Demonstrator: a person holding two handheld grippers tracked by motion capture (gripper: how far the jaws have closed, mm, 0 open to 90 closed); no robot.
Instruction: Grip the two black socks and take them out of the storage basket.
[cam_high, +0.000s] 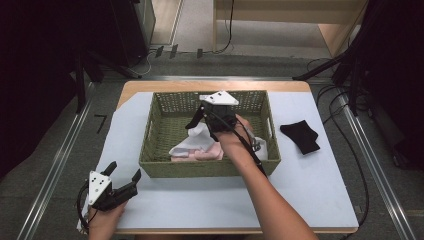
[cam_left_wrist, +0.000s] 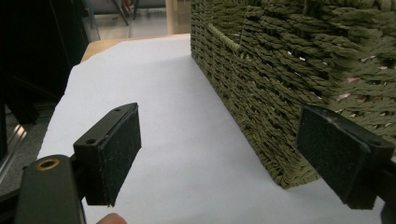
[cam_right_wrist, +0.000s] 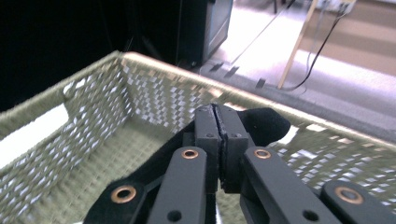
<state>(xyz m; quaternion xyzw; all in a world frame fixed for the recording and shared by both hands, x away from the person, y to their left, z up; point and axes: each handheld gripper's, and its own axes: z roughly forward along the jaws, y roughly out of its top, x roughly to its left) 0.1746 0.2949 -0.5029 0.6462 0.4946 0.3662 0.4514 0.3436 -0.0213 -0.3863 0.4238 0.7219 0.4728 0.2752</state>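
Observation:
A green woven basket (cam_high: 156, 150) stands in the middle of the table on a white sheet (cam_high: 200, 200). My right gripper (cam_high: 204, 117) hovers inside it, shut on a piece of black cloth (cam_high: 194, 121). In the right gripper view the jaws (cam_right_wrist: 218, 117) press together, and the black cloth (cam_right_wrist: 264, 123) bulges out beyond and under them, above the basket (cam_right_wrist: 116, 107). White cloth (cam_high: 192, 142) and pink cloth (cam_high: 210, 154) lie in the basket. My left gripper (cam_high: 123, 170) rests open and holding nothing at the front left, near the basket's corner (cam_left_wrist: 280, 70).
A second black cloth (cam_high: 300, 136) lies on the sheet to the right of the basket. The sheet (cam_left_wrist: 163, 93) runs bare along the basket's left side. Dark stands and cables surround the table on the floor.

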